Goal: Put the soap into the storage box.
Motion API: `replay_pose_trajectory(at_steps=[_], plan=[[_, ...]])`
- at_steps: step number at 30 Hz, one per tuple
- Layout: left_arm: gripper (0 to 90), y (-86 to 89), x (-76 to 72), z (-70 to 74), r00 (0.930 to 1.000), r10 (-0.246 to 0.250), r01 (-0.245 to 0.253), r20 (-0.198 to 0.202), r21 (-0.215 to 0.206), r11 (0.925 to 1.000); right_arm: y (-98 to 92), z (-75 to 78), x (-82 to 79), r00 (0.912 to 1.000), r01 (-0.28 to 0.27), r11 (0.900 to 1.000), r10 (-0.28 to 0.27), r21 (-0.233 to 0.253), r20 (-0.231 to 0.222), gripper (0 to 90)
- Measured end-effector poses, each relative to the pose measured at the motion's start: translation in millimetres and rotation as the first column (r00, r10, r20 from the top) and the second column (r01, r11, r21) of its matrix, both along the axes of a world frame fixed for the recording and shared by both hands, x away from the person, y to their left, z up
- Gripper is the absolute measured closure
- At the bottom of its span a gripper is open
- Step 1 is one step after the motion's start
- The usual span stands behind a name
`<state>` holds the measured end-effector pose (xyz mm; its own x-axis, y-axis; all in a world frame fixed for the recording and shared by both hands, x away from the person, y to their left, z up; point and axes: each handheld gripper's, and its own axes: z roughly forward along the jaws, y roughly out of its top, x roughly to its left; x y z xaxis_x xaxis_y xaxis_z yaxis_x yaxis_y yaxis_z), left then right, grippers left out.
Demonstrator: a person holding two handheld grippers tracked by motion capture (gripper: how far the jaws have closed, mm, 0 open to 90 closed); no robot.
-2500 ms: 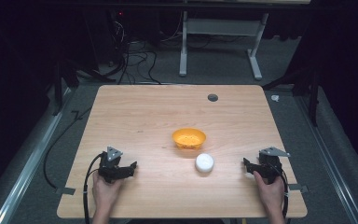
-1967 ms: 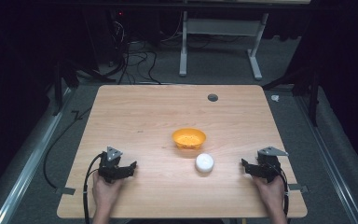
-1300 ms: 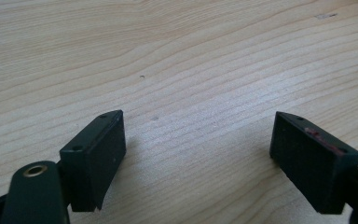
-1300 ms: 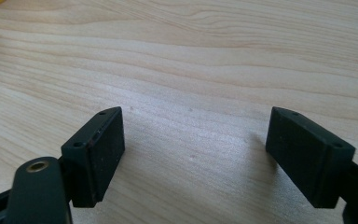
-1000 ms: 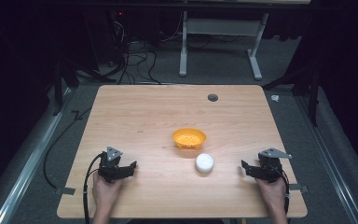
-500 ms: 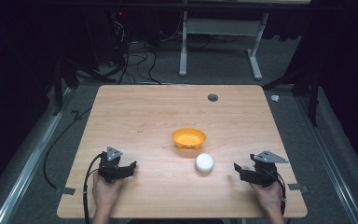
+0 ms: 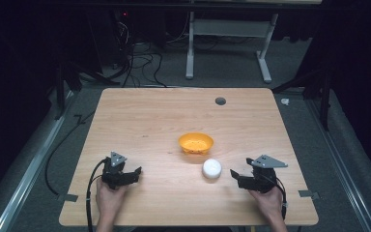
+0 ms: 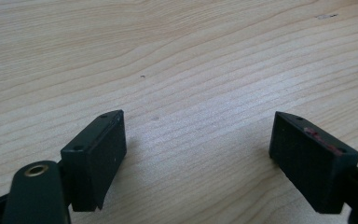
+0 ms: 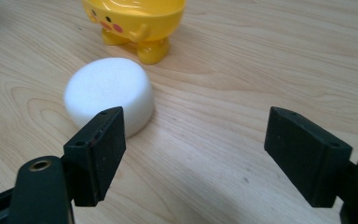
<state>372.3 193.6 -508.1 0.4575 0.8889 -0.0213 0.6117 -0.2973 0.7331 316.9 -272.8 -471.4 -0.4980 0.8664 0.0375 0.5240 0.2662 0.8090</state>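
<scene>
Tabletop (image 7: 149, 121) first: I have both tongs low at its near edge, the left gripper (image 7: 134, 175) idle with jaws spread over bare wood, the right gripper (image 7: 235, 176) released too and aimed at the white puck (image 7: 212, 168), which lies just ahead of its jaws and a little to their left. I judge that wide spread is there to straddle the puck. Only the right gripper view reveals that the yellow bowl (image 9: 137, 21) just beyond the puck stands on small feet and bears a painted face.
</scene>
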Motion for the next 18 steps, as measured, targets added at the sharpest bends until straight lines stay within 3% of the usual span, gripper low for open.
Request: replay_pose_trajectory(at_steps=[7, 18], plan=[[19.3, 0.1, 0.1, 0.0, 1.0, -0.001, 0.001, 0.001, 0.001, 1.0, 16.9, 2.7, 3.8, 0.9981, -0.062, 0.998, 0.062, -0.009, 0.004, 21.4], [19.3, 0.1, 0.1, 0.0, 1.0, -0.001, 0.001, 0.001, 0.002, 1.0, 32.6, 3.3, 8.3, 0.994, -0.109, 0.994, 0.109, -0.011, 0.005, 21.4]])
